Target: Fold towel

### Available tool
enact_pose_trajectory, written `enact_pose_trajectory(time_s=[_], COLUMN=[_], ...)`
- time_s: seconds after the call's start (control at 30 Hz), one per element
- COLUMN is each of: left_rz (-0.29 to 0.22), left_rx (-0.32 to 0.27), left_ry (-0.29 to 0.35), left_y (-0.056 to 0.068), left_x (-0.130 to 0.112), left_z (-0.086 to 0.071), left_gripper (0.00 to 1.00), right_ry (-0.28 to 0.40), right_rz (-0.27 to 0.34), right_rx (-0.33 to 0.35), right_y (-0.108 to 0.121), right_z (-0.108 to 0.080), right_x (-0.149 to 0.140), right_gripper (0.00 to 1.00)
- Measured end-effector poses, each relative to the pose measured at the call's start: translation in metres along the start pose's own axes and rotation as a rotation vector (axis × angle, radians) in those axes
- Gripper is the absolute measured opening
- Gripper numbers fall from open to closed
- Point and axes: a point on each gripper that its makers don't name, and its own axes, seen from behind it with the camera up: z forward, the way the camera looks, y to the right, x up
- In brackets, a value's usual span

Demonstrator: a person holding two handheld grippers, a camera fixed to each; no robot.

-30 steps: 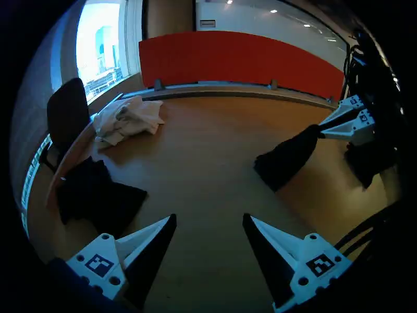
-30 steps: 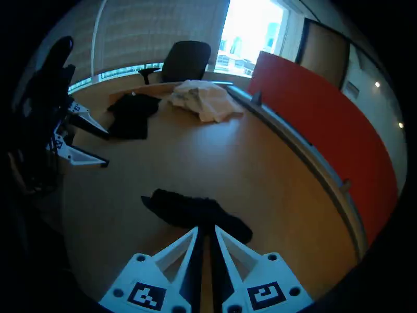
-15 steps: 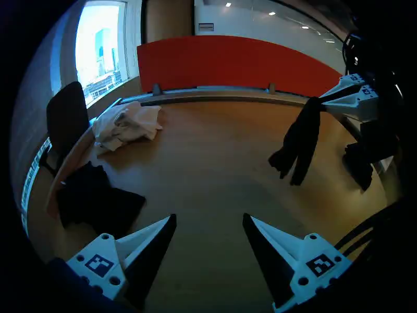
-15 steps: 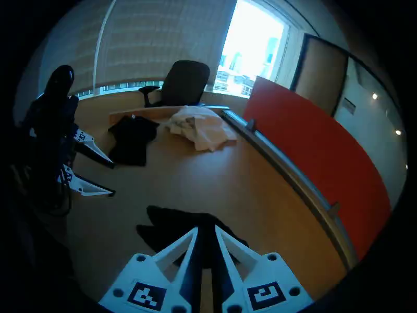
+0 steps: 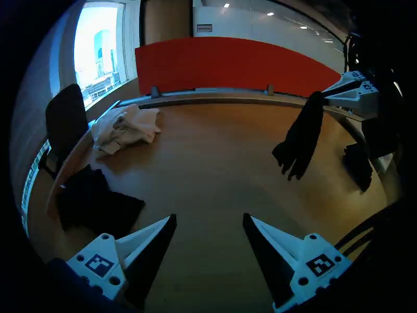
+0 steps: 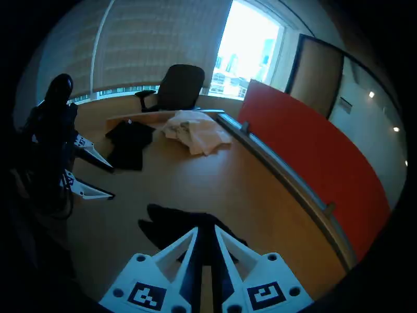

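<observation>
Above wooden table [image 5: 208,151], limp black towel [image 5: 301,135]

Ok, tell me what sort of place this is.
Most likely an office: a long wooden desk with a red divider panel along one edge, a black office chair beside it, and a big bright window.

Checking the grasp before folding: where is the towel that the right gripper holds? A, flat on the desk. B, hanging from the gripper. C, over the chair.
B: in the left gripper view the towel hangs down limp from the shut right gripper.
</observation>
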Motion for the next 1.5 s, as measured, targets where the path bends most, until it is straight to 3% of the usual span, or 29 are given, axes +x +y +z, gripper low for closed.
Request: enact_pose_trajectory(time_s=[0.43, 0.77, 1.07, 1.5], left_rz=[0.011, 0.015, 0.019, 0.029], left_rx=[0.001, 0.005, 0.015, 0.026], left_ry=[-0.001, -0.007, -0.012, -0.018], left_y=[-0.001, -0.002, -0.003, -0.001], left_x=[0.003, 0.005, 0.007, 0.011], left_z=[0.004, 0.007, 0.010, 0.013], left_gripper=[0.94, 0.94, 0.94, 0.94], right_ry=[-0.013, -0.035, -0.082, -0.140], right_rz=[0.046, 0.089, 0.094, 0.104], right_rx=[-0.028, -0.073, -0.130, -0.187], right_y=[0.030, 0.072, 0.114, 0.158], right_z=[-0.029, -0.064, -0.097, -0.137], right_x=[-0.022, -0.056, -0.091, -0.133], right_gripper=[0.07, 0.07, 0.07, 0.07])
